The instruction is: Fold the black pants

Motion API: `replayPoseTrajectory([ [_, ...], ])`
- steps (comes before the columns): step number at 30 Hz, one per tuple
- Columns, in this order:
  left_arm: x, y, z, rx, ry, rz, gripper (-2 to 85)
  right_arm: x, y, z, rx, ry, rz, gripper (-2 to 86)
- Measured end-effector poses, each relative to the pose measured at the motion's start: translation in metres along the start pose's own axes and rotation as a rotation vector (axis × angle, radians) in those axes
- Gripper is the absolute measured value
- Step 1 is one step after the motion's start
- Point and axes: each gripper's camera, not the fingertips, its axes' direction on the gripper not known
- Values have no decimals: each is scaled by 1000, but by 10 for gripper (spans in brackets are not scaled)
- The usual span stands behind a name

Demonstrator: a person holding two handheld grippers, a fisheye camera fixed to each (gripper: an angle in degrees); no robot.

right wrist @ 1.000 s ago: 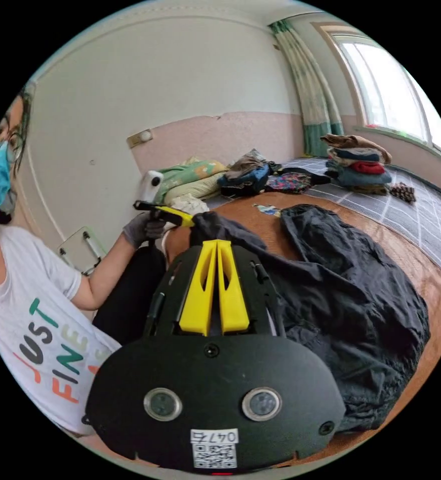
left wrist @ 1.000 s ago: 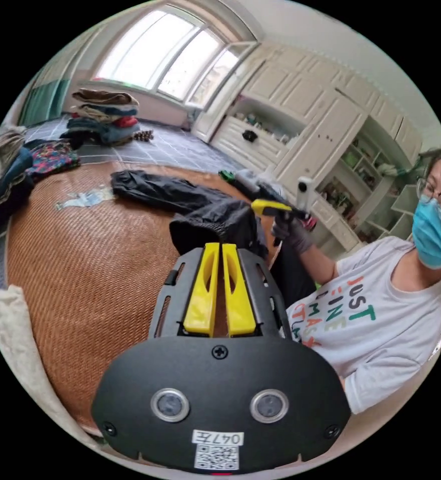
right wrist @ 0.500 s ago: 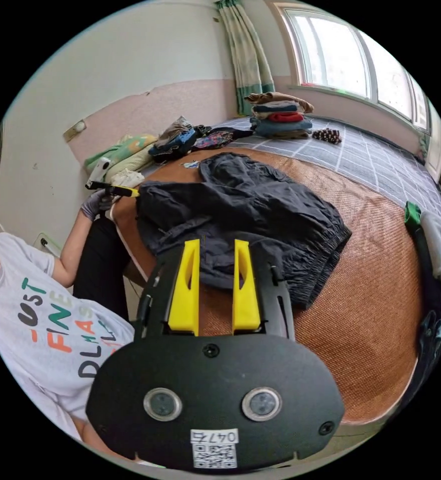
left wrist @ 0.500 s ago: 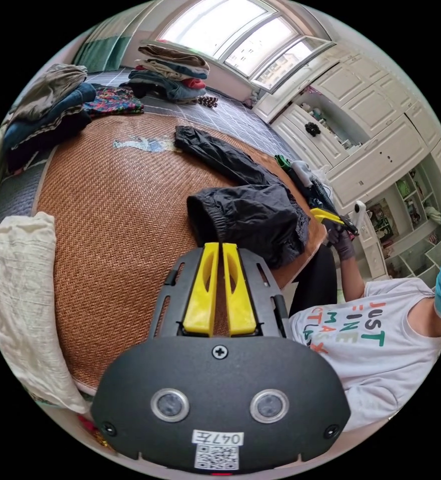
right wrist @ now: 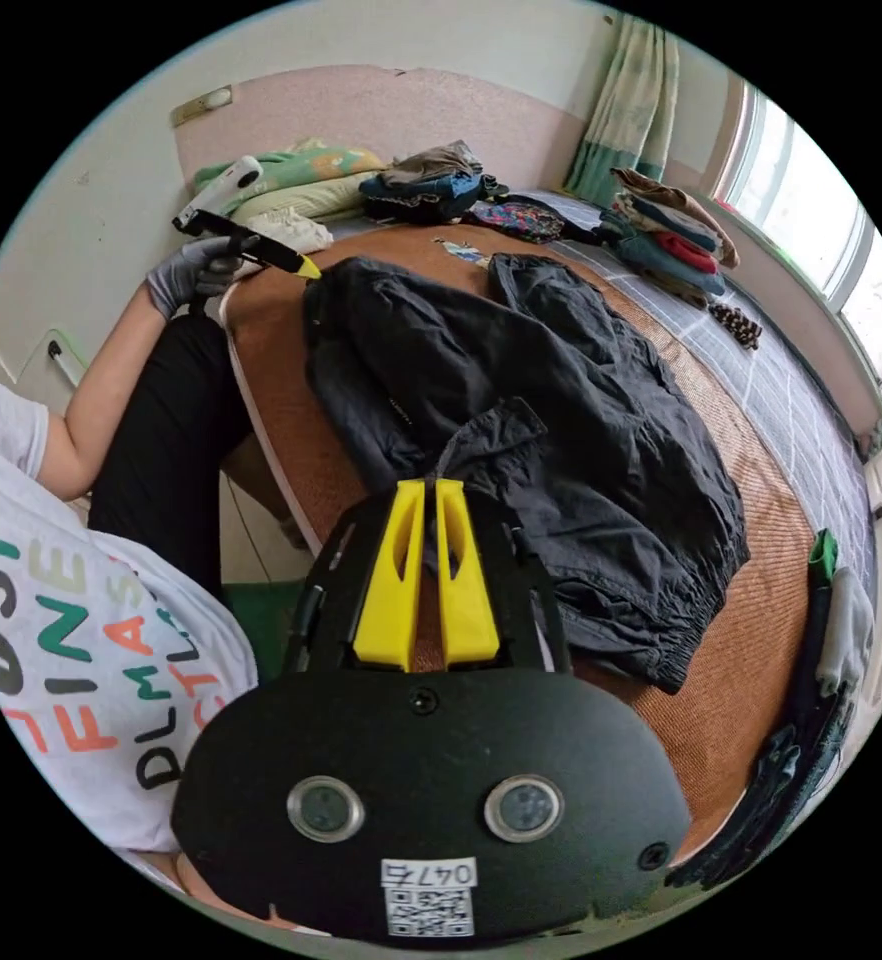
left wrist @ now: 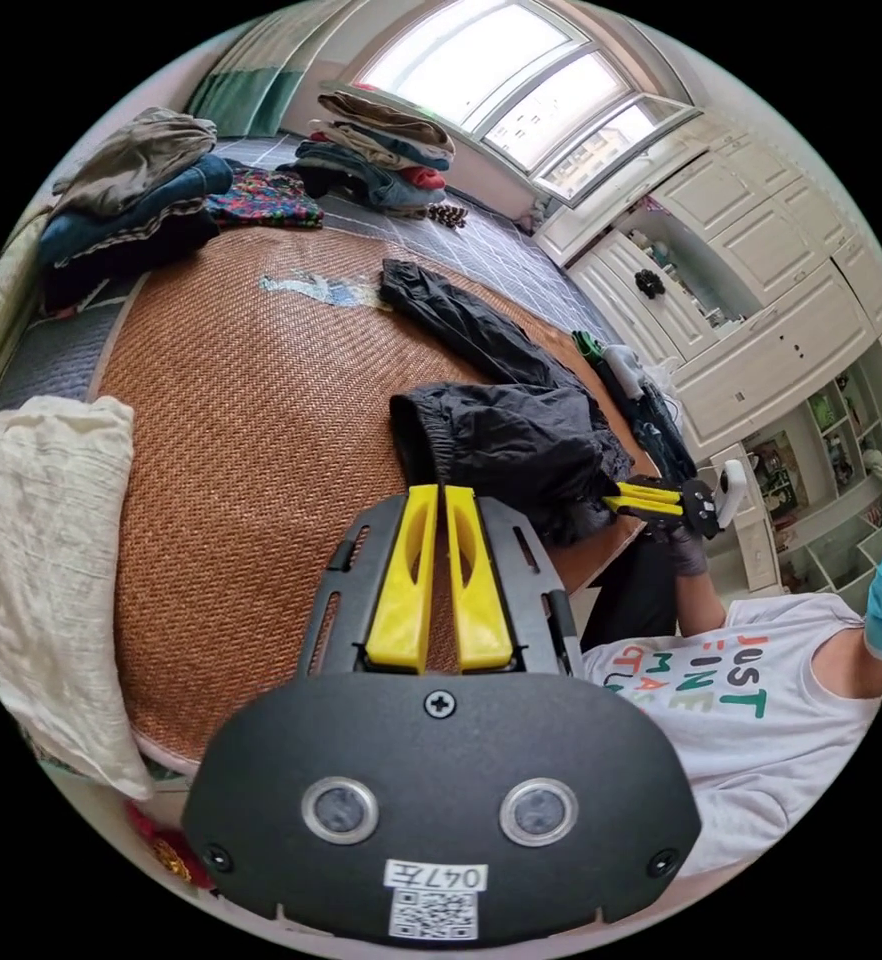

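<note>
The black pants [left wrist: 506,440] lie rumpled on a woven brown mat [left wrist: 241,420], one leg stretched toward the window. In the right gripper view the pants [right wrist: 561,420] spread across the mat [right wrist: 751,640], and a flap of fabric rises into my right gripper [right wrist: 423,484], which is shut on it. The right gripper [left wrist: 611,497] also shows at the pants' near edge in the left gripper view. My left gripper [left wrist: 438,490] is shut with nothing visible between its jaws, just short of the waistband. Held in a gloved hand, the left gripper [right wrist: 306,267] hovers by the pants' far corner.
A stack of folded clothes [left wrist: 381,140] sits by the window, and a looser pile [left wrist: 131,210] beside the mat. A cream cloth [left wrist: 41,560] lies at the mat's edge. Dark and green items [right wrist: 821,640] lie along the mat's other side. White cabinets [left wrist: 761,300] stand behind the person.
A second ago both grippers held the pants up. The pants then dropped onto the mat, the right gripper opened, and now it has shut on a flap at their near edge.
</note>
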Motion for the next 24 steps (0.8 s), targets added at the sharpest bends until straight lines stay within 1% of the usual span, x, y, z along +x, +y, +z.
replayPoseTrajectory([
  [2, 14, -2, -4, -38, -64, 17, -8, 10, 10, -9, -18, -102, -24, 15],
  [3, 23, -4, -5, -63, -98, 32, -8, 11, 11, -10, -16, -123, -22, 22],
  [5, 34, -6, -9, -82, -177, 29, -7, 17, 14, -18, 34, -202, -22, 75],
  [6, 39, -7, -15, -84, -227, 14, -4, 19, 14, -21, 48, -216, -20, 74],
  [7, 41, -7, -19, -77, -246, 5, -3, 27, 17, -33, 100, -234, -8, 73],
  [8, 45, -5, -30, -40, -268, -12, -3, 37, 22, -47, 192, -243, 14, 55],
  [9, 51, -3, -45, 22, -265, -18, -4, 42, 26, -54, 245, -247, 28, 47],
  [10, 55, -2, -54, 62, -252, -16, -5, 52, 32, -61, 337, -254, 62, 19],
  [11, 62, 1, -68, 147, -201, 5, -7, 64, 33, -56, 364, -243, 125, 2],
  [12, 71, 1, -77, 219, -125, 48, -8, 68, 31, -50, 351, -233, 156, -2],
  [14, 82, -4, -79, 253, -30, 112, -9, 74, 16, -6, 212, -177, 217, -10],
  [16, 89, -14, -68, 201, -36, 120, -10, 64, 4, 27, 143, -190, 177, -11],
  [18, 88, -28, -47, 79, -151, 67, -10, 50, -7, 50, 121, -229, 146, -10],
  [19, 88, -31, -42, 50, -178, 54, -10, 42, -11, 52, 134, -256, 117, -10],
  [21, 86, -37, -35, -20, -259, 17, -10, 40, -6, 35, 229, -328, 94, -10],
  [23, 86, -39, -39, -28, -289, 0, -10, 57, 19, 7, 354, -403, 174, -12],
  [24, 87, -40, -45, -15, -302, -12, -10, 60, 26, 2, 362, -410, 201, -12],
])
